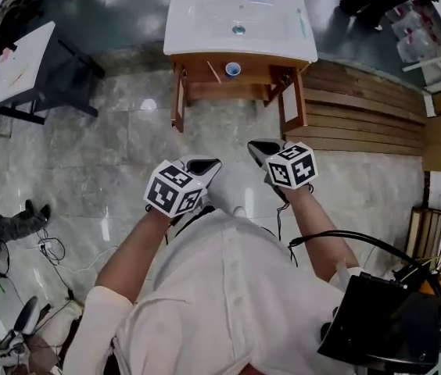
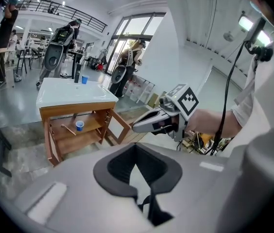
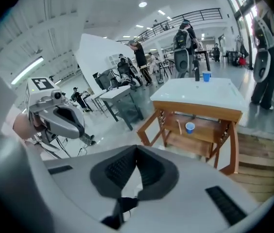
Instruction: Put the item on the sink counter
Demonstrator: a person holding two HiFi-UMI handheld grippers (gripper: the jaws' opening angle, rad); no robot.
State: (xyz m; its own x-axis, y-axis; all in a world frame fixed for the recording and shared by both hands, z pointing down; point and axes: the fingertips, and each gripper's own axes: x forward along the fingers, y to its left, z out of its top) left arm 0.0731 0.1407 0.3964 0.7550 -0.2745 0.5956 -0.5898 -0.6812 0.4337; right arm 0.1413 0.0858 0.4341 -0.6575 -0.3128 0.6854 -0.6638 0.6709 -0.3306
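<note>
Left gripper (image 2: 136,147), right gripper (image 3: 136,148): jaws closed, empty.

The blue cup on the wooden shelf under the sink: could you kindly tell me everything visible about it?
The blue cup is small, plastic or paper by its look, with a pale inside; whether it holds anything cannot be told. It stands upright, mouth up, on the upper wooden shelf beneath the white sink counter. A thin stick lies beside it, apart. Only the shelf touches it.
</note>
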